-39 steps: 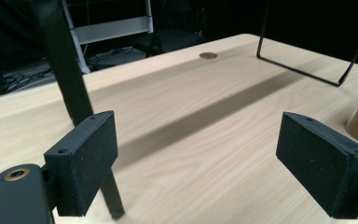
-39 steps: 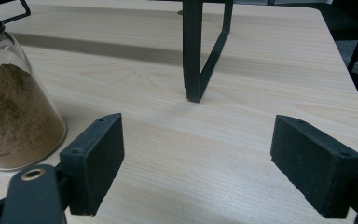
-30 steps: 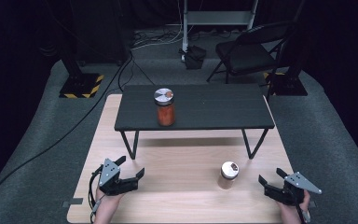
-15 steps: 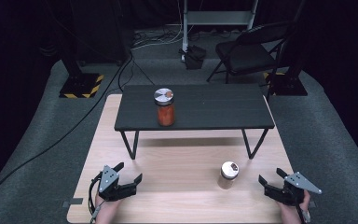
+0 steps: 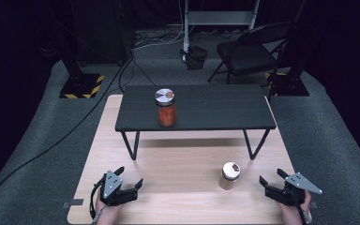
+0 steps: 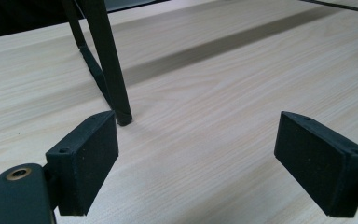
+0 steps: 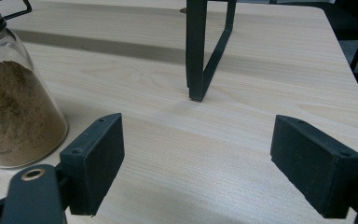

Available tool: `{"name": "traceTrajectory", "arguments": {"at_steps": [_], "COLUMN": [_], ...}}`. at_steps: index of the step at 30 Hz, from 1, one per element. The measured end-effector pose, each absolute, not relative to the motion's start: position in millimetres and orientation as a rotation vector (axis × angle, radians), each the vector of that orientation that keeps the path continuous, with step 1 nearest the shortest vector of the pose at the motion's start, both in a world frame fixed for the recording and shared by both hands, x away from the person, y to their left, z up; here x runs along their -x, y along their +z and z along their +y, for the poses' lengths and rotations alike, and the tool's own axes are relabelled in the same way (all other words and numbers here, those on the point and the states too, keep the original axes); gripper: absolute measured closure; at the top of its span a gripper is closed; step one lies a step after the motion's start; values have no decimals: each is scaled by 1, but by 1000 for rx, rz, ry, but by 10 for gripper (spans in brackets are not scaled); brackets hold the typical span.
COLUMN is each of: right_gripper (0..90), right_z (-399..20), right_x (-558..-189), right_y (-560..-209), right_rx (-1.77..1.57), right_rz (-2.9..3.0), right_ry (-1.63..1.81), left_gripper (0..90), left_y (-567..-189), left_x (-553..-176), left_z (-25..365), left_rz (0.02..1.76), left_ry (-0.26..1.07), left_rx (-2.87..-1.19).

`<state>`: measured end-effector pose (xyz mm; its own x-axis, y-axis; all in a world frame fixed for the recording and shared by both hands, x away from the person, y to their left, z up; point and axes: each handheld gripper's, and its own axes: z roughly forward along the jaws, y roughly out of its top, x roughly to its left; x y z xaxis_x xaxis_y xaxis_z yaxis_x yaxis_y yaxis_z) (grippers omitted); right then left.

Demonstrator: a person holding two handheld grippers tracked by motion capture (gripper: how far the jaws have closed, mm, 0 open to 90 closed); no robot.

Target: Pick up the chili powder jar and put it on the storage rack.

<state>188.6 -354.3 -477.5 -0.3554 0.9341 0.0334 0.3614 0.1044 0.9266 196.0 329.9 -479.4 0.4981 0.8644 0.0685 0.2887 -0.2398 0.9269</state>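
A jar of orange-red stuff (image 5: 166, 108) with a silver lid stands on the small black table (image 5: 215, 112), towards its left. A smaller jar of brown powder (image 5: 228, 176) stands on the wooden board in front of that table, at the left edge of the right gripper view (image 7: 14, 116). My left gripper (image 5: 130, 177) rests near the board's front left, open, nothing between its jaws (image 6: 198, 158). My right gripper (image 5: 271, 177) sits at the front right, to the right of the brown jar, open and empty (image 7: 198, 163).
The black table's thin legs (image 6: 109, 60) (image 7: 200, 51) stand on the light wooden board (image 5: 178, 164). A folding chair (image 5: 253, 51), cables and stand bases with a hazard-striped plate (image 5: 82, 86) lie on the grey floor beyond.
My left gripper has drifted slightly towards the board's front edge. The right gripper and both jars have stayed put.
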Motion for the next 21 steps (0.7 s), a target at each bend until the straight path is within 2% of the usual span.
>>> {"name": "traceTrajectory", "arguments": {"at_steps": [21], "right_gripper": [164], "right_z": [-354], "right_x": [-188], "right_y": [-477], "right_rx": [-1266], "right_rz": [1792], "right_ry": [1235], "left_gripper": [138], "left_y": [-481], "left_x": [-197], "left_z": [330], "left_rz": [989], "left_ry": [747], "left_rx": [-1778]}}
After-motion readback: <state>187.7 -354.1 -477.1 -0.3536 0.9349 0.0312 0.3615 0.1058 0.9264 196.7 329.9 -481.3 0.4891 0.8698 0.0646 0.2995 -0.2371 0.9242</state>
